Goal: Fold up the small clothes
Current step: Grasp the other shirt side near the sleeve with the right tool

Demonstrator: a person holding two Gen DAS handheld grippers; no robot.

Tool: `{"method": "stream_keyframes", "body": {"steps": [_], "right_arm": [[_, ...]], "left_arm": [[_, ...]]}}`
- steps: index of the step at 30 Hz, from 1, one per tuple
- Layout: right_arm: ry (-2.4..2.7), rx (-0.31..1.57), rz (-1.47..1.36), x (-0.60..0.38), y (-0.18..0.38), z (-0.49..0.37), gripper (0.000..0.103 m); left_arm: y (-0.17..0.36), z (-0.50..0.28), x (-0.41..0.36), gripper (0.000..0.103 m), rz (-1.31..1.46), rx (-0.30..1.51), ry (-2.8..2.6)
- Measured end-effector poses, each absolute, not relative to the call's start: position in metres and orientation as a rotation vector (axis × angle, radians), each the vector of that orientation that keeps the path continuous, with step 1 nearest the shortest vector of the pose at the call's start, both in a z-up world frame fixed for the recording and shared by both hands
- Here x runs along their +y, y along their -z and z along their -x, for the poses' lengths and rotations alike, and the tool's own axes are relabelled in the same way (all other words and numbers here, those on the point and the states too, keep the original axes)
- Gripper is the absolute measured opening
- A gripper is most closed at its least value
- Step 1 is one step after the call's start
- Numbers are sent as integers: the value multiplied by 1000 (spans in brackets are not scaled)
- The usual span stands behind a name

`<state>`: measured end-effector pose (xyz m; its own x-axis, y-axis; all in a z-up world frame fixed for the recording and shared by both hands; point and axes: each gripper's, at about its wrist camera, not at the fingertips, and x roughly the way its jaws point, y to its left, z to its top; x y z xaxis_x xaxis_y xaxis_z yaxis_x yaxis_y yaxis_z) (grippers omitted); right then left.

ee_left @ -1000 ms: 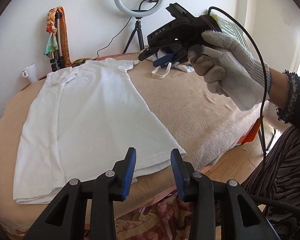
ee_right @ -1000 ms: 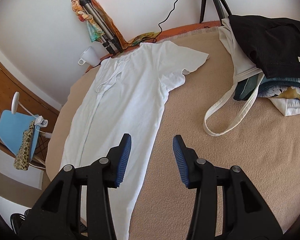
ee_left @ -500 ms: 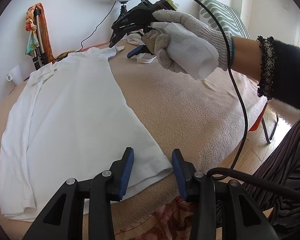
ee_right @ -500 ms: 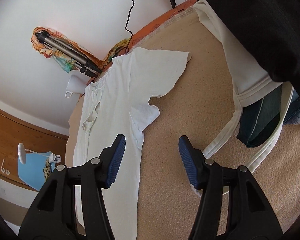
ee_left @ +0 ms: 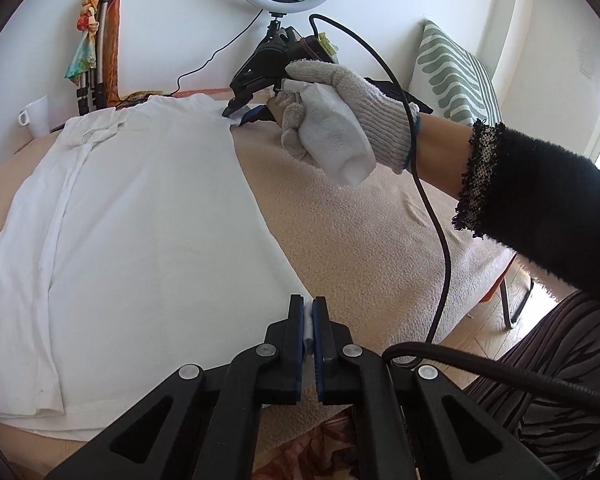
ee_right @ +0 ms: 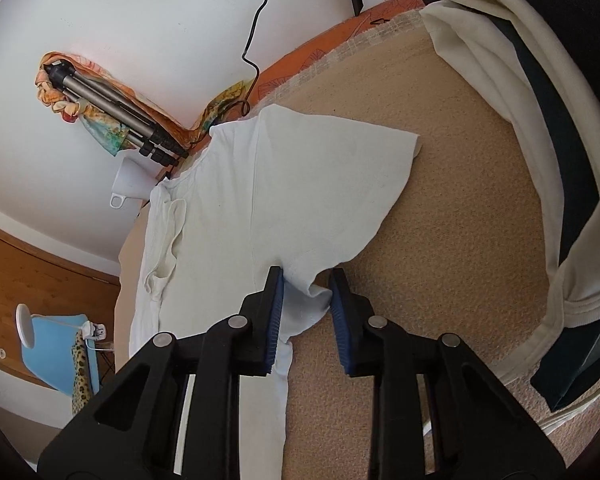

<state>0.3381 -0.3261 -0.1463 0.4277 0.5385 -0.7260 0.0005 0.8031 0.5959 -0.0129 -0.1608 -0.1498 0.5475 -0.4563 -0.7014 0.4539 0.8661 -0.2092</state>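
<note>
Grasp step for first fold: shirt [ee_left: 148, 216] flat on bed [ee_left: 360, 232], left tool [ee_left: 308, 322] pinching hem corner at 6 o'clock, right tool [ee_right: 306, 308] wide around armpit, next needing closure there, then lift across.

Left gripper [ee_left: 309, 322] low and near, fingers [ee_left: 296, 320] pressed together with a sliver of white cloth pinched between. Right gripper [ee_right: 306, 312] fingers [ee_right: 276, 300] apart, straddling fabric, tips angled down. Right hand [ee_left: 332, 120] gloved, wrapped round the gripper's handle, forearm in a dark sleeve reaching forward across the view.
</note>
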Motion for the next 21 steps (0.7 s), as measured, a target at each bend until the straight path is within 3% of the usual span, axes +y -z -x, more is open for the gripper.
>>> {"method": "stream_keyframes", "body": {"steps": [4,5,6,8,10,12,14,21], "right_arm": [[-355,1089,-570,-322,148,-343,9],[-350,1082,-554,-320,146,-343,9],[-348,1075,-538,-319,144,-343,8],[-353,1070,-519,-317,141,-344,8],[-349,1063,-511,-317,138,-344,8],[-339,1058,-513,-318,137,-346,8],[-330,1055,-515,-317,135,-347,7],[-300,1004,-437,-294,110,-347,5]], "left_arm": [[150,18,-160,7,-2,816,541],[153,18,-161,20,-8,819,545],[155,18,-163,41,-19,823,539],[162,18,-169,46,-39,829,540],[167,19,-176,45,-69,826,536],[169,18,-181,14,-124,802,515],[169,12,-176,1,-80,812,541],[157,9,-132,0,193,816,538]]}}
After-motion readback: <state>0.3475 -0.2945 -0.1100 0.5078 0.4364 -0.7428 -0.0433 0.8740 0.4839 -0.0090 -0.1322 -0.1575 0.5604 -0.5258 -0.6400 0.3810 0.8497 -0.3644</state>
